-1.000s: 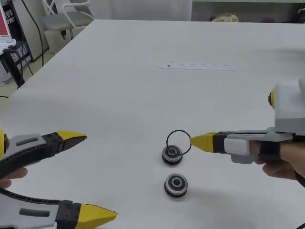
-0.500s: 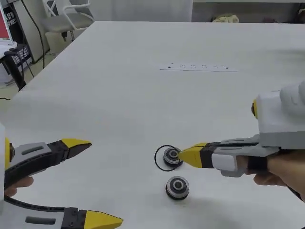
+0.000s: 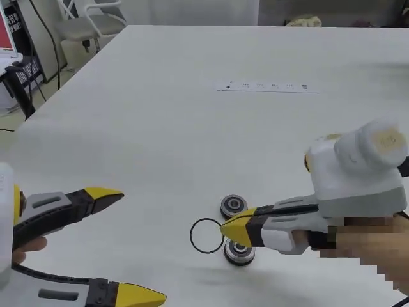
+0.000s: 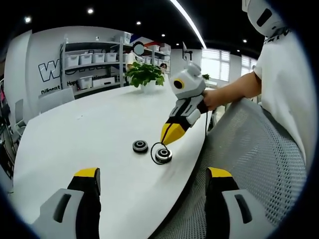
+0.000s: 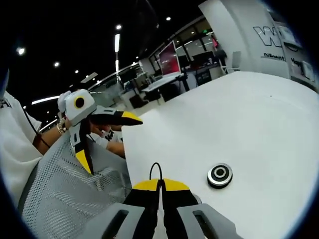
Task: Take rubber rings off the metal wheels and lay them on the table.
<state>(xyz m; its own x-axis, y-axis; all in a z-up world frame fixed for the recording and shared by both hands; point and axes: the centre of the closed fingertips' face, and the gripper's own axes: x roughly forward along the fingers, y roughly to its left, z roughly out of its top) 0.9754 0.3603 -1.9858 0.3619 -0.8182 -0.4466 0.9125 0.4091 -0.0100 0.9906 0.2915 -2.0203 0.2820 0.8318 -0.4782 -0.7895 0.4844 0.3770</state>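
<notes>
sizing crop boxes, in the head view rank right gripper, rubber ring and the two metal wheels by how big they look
1. right gripper: largest, though nearer the camera
2. rubber ring: wider than either wheel
3. far wheel and near wheel: alike; the gripper partly covers the near one, so unranked

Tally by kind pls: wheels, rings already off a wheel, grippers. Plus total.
metal wheels: 2
loose rubber ring: 1, pinched in the shut right gripper
grippers: 2, that one and the open left gripper
Total: 5
</notes>
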